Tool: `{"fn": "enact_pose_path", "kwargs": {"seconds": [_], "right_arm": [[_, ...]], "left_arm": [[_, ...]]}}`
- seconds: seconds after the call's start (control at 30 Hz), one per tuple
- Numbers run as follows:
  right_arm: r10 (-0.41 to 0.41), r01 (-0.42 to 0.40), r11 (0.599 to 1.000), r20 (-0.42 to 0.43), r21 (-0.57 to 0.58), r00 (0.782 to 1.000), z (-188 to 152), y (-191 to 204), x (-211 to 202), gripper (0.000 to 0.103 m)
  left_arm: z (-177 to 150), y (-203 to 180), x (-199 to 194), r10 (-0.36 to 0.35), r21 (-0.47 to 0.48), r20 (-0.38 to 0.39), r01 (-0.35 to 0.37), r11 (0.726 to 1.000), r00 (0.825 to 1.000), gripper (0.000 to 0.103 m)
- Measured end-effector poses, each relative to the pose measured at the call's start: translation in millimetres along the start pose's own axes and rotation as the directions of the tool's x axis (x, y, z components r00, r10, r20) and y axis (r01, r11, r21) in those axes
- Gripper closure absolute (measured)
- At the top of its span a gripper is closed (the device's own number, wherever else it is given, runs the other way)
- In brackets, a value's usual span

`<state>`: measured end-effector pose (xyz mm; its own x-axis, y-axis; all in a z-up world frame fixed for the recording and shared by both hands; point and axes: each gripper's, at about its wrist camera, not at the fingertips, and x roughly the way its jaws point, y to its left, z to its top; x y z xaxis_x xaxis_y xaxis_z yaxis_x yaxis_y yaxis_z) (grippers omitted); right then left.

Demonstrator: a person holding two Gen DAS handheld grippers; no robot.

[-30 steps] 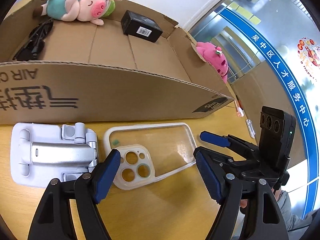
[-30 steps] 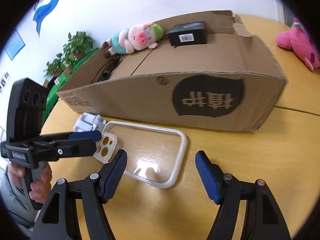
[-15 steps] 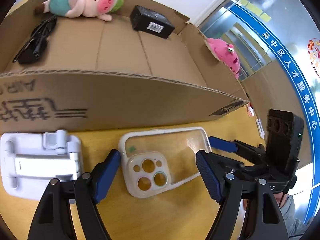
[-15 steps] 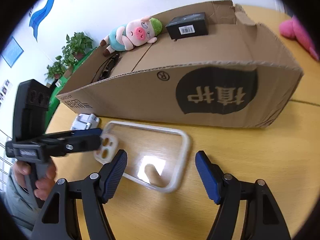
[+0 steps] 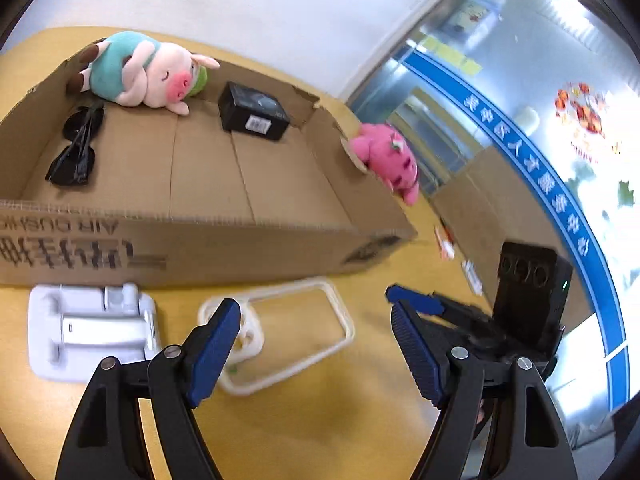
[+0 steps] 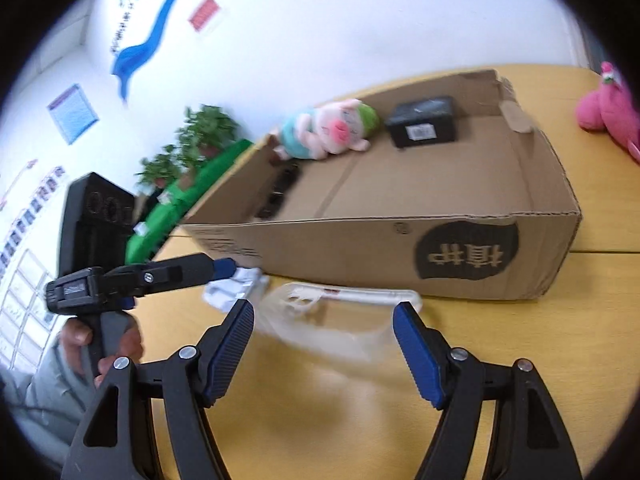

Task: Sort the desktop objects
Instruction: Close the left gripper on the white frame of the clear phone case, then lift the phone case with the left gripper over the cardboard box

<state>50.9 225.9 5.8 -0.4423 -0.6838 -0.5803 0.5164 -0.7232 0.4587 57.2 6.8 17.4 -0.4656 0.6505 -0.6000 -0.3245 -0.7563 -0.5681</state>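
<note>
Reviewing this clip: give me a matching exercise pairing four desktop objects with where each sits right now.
Things:
1. pig plush
2. clear phone case
3. pink plush
4. white phone stand

Places:
A. on the table past the box's right end
B. on the table in front of the box, left of the case
C. inside the cardboard box, at its far wall
D. on the table, ahead of both open grippers

Pairs: 1-C, 2-D, 3-A, 4-B
</note>
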Motion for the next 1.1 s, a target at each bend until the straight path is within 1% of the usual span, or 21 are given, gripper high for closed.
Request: {"fn": "enact_pose_path", "kwargs": {"seconds": [0.03, 0.1, 0.17, 0.27, 0.33, 0.4, 0.43, 0.47, 0.5, 0.53, 0.57, 0.6, 0.63, 0.67, 0.7, 0.73, 0.77, 0.87, 0.93, 1.03, 1.1], "right_arm": [[0.003, -0.003, 1.0, -0.008, -0.006, 1.0, -3, 2, -1, 0.03], [-0.024, 0.024, 1.0, -0.02, 0.003, 1.0, -7, 1, -2, 0.03], [-0.063, 0.064, 0.997, -0.031, 0.031, 0.998, -12, -7, -1, 0.03], [-0.165, 0.168, 0.984, -0.054, 0.061, 0.985, -10, -19, 8, 0.03], [-0.195, 0.198, 0.979, -0.061, 0.051, 0.979, -6, -21, 18, 0.03], [-0.223, 0.226, 0.974, -0.079, 0.027, 0.972, -5, -21, 28, 0.031], [-0.243, 0.245, 0.97, -0.094, 0.008, 0.965, -5, -20, 35, 0.032], [-0.268, 0.269, 0.963, -0.11, -0.01, 0.957, -7, -20, 40, 0.034], [-0.29, 0.29, 0.957, -0.123, -0.02, 0.949, -9, -20, 45, 0.043], [-0.312, 0.312, 0.95, -0.135, -0.023, 0.94, -11, -21, 48, 0.05], [-0.336, 0.337, 0.941, -0.15, -0.02, 0.93, -14, -23, 50, 0.064], [-0.355, 0.357, 0.934, -0.15, -0.018, 0.923, -17, -25, 49, 0.073], [-0.373, 0.374, 0.927, -0.141, -0.018, 0.917, -19, -26, 47, 0.075], [-0.377, 0.378, 0.926, -0.138, -0.02, 0.916, -21, -26, 45, 0.077], [-0.391, 0.392, 0.92, -0.143, -0.027, 0.909, -21, -26, 45, 0.082], [-0.418, 0.417, 0.908, -0.147, -0.042, 0.897, -22, -25, 45, 0.087], [-0.437, 0.433, 0.899, -0.15, -0.057, 0.887, -23, -24, 44, 0.096], [-0.447, 0.444, 0.894, -0.15, -0.053, 0.882, -25, -23, 42, 0.097], [-0.459, 0.456, 0.888, -0.146, -0.056, 0.876, -26, -21, 41, 0.097], [-0.471, 0.469, 0.882, -0.159, -0.053, 0.868, -27, -19, 39, 0.098], [-0.471, 0.47, 0.882, -0.157, -0.046, 0.868, -26, -15, 36, 0.098]], "left_arm": [[-5, 0, 1, 0.009, 0.006, -0.016, -0.009, 1.0, 1.0, 0.022], [-13, 5, 3, 0.036, -0.016, -0.039, -0.036, 0.999, 0.999, 0.022], [-20, 14, 7, 0.059, -0.074, -0.069, -0.064, 0.995, 0.996, 0.022], [-27, 20, 13, 0.087, -0.11, -0.091, -0.097, 0.989, 0.992, 0.022], [-27, 21, 20, 0.109, -0.12, -0.107, -0.122, 0.985, 0.988, 0.022], [-27, 23, 28, 0.134, -0.128, -0.127, -0.15, 0.98, 0.983, 0.026], [-27, 24, 33, 0.144, -0.132, -0.139, -0.162, 0.978, 0.98, 0.031], [-27, 26, 37, 0.153, -0.141, -0.156, -0.175, 0.974, 0.976, 0.039], [-28, 28, 41, 0.159, -0.152, -0.171, -0.185, 0.971, 0.972, 0.044], [-28, 29, 40, 0.169, -0.154, -0.156, -0.193, 0.969, 0.973, 0.051], [-29, 30, 41, 0.178, -0.156, -0.16, -0.203, 0.967, 0.971, 0.061], [-29, 32, 41, 0.187, -0.156, -0.162, -0.212, 0.965, 0.969, 0.068], [-29, 35, 43, 0.206, -0.157, -0.167, -0.232, 0.96, 0.964, 0.084], [-30, 37, 44, 0.215, -0.16, -0.172, -0.242, 0.957, 0.961, 0.094], [-30, 40, 45, 0.208, -0.17, -0.169, -0.236, 0.957, 0.963, 0.094], [-30, 43, 45, 0.196, -0.184, -0.168, -0.226, 0.957, 0.966, 0.095], [-30, 43, 46, 0.198, -0.18, -0.168, -0.228, 0.957, 0.966, 0.095], [-30, 36, 48, 0.238, -0.131, -0.163, -0.261, 0.957, 0.957, 0.095], [-30, 33, 48, 0.251, -0.111, -0.163, -0.271, 0.956, 0.954, 0.096], [-29, 27, 43, 0.255, -0.086, -0.155, -0.27, 0.959, 0.955, 0.096], [-27, 19, 36, 0.258, -0.063, -0.13, -0.267, 0.962, 0.958, 0.096]]}}
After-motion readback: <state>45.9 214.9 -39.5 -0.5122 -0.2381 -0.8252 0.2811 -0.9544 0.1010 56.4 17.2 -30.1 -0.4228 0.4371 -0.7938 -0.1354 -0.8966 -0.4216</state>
